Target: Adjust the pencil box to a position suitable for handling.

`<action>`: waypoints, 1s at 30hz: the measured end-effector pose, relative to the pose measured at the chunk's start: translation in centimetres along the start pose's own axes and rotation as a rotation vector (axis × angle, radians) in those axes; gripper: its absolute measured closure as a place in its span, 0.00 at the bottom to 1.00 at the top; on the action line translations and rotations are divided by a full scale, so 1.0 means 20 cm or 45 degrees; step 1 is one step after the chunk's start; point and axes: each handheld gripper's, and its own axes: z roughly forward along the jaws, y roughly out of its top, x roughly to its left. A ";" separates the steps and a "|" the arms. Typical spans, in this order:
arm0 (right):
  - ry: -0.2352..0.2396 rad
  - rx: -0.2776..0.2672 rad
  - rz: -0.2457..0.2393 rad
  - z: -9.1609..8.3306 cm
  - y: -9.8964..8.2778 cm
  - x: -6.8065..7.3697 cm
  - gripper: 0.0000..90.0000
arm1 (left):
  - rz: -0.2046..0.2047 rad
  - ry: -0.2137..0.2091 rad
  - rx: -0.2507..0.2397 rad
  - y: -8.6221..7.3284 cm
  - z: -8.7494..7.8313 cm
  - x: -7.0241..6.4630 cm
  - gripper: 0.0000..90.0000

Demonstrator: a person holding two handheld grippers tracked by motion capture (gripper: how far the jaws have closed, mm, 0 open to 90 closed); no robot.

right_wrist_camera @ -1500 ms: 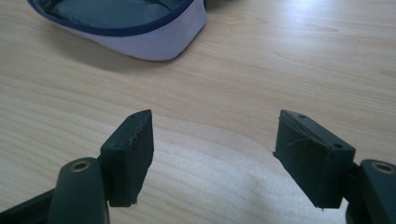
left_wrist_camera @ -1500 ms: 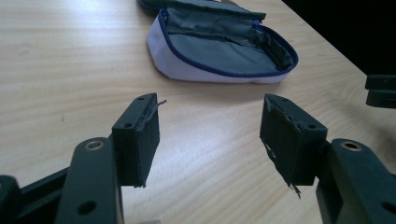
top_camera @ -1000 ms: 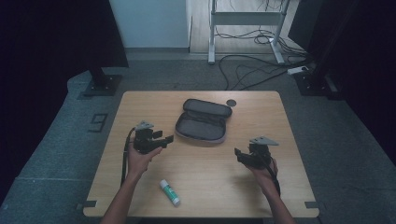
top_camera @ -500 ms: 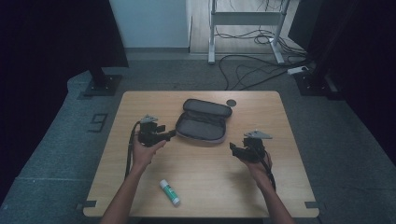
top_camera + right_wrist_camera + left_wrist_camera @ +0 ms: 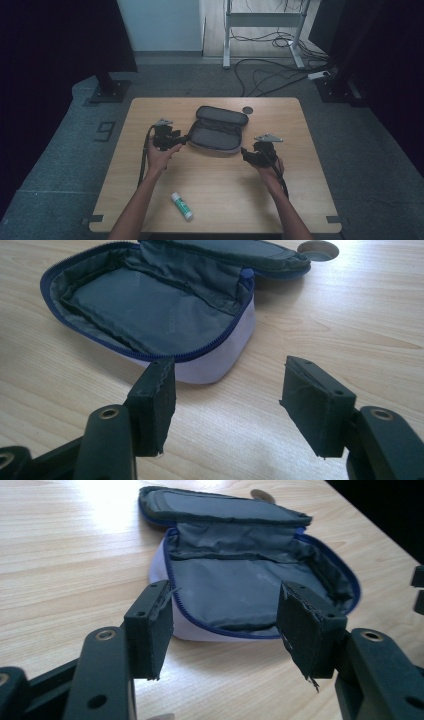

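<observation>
Closing in on the open pouch from both ends, nothing gripped yet

I am bringing my left claw (image 5: 181, 142) up to the left end of the grey pouch (image 5: 217, 131), which is lying unzipped with its flap thrown back near the middle of the worktop (image 5: 300, 200), a little toward the far edge. In the left gripper view the pouch's blue-zippered rim (image 5: 215, 625) is sitting just beyond my pads, not between them. My right claw (image 5: 246, 154) is nearing the pouch's right end; its jaws have just been narrowing a little, with bare wood between them. Both claws are standing fairly wide and gripping nothing. The pouch is looking empty inside. A glue stick (image 5: 181, 206) is lying near my edge of the worktop, untouched, so I judge the real work is only starting: the hold on the pouch is still to come.
</observation>
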 end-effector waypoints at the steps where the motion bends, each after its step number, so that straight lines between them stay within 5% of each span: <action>1: 0.003 0.004 -0.001 0.01 0.01 0.00 0.42 | 0.003 0.006 0.017 0.00 0.01 0.00 0.45; 13: -0.007 0.016 -0.009 0.09 0.04 0.02 0.44 | 0.018 0.020 0.062 0.02 0.16 -0.01 0.44; 18: 0.009 0.028 0.003 0.14 0.04 0.01 0.45 | -0.016 0.052 0.091 -0.01 0.24 0.03 0.44; 30: -0.008 0.038 0.010 0.20 0.08 -0.04 0.45 | -0.032 0.095 0.111 -0.03 0.31 0.08 0.46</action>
